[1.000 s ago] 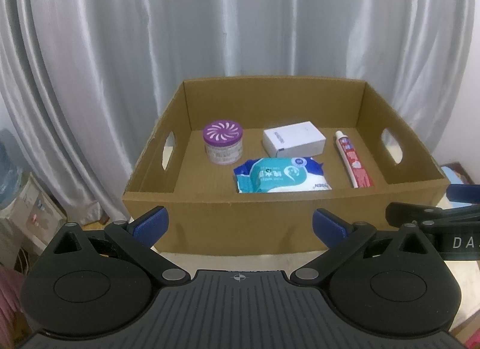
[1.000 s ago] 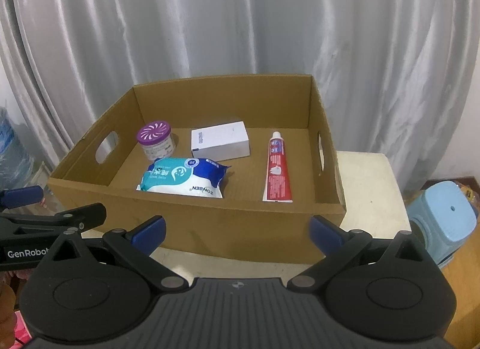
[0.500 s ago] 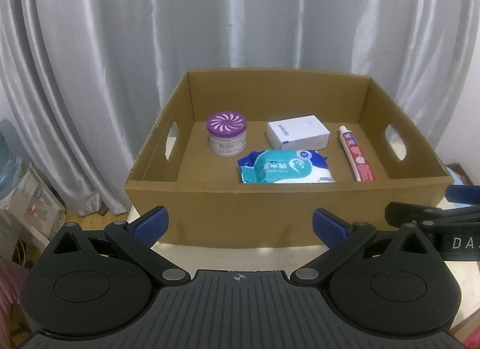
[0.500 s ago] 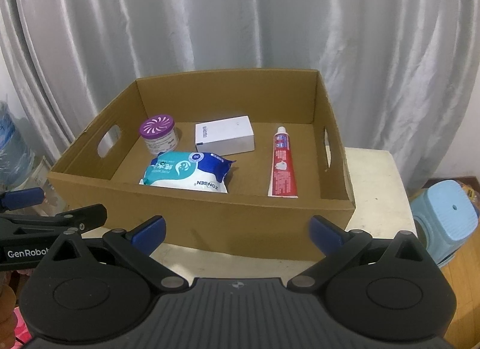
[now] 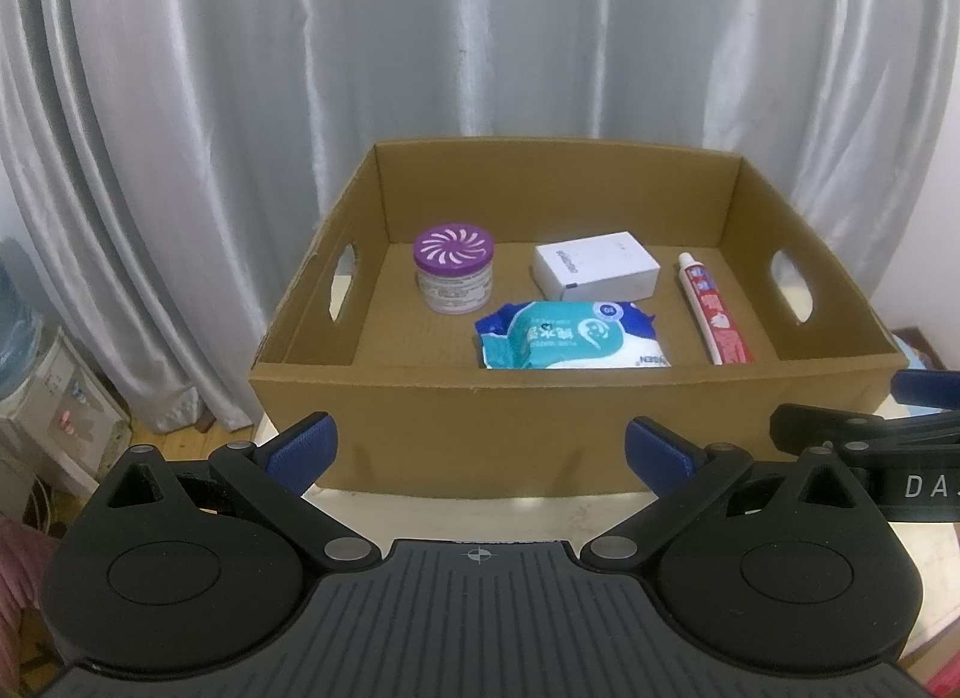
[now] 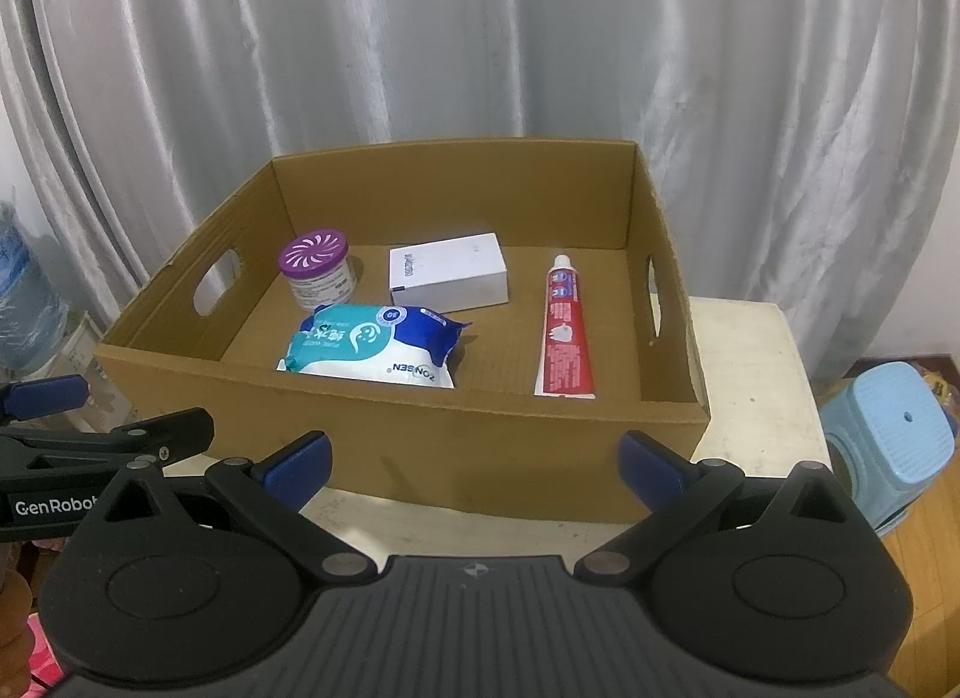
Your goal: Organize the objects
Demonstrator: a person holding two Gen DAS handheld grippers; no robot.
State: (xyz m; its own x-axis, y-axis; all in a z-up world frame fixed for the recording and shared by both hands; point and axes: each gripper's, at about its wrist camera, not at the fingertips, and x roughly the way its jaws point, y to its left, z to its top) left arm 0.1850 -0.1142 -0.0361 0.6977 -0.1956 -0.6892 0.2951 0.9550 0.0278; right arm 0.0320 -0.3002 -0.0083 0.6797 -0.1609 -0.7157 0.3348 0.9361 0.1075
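Observation:
An open cardboard box (image 5: 456,422) (image 6: 420,440) with cut-out handles stands on a small white table (image 6: 750,374). Inside it are a purple-lidded jar (image 5: 454,267) (image 6: 316,272), a white carton (image 5: 597,272) (image 6: 447,278), a blue and teal wipes pack (image 5: 570,336) (image 6: 375,345) and a red toothpaste tube (image 5: 714,317) (image 6: 563,332). My left gripper (image 5: 480,449) is open and holds nothing, in front of the box's near wall. My right gripper (image 6: 474,458) is likewise open and holds nothing before that wall. Each gripper shows at the edge of the other's view.
Grey curtains (image 5: 480,38) hang close behind the box. A light blue plastic stool (image 6: 888,446) stands to the right of the table on a wooden floor. At the left are a water bottle (image 6: 24,302) and a white appliance (image 5: 54,398).
Both grippers have risen and pulled back slightly, so the box sits lower and smaller in view with more of its floor showing. The objects in the box have not moved.

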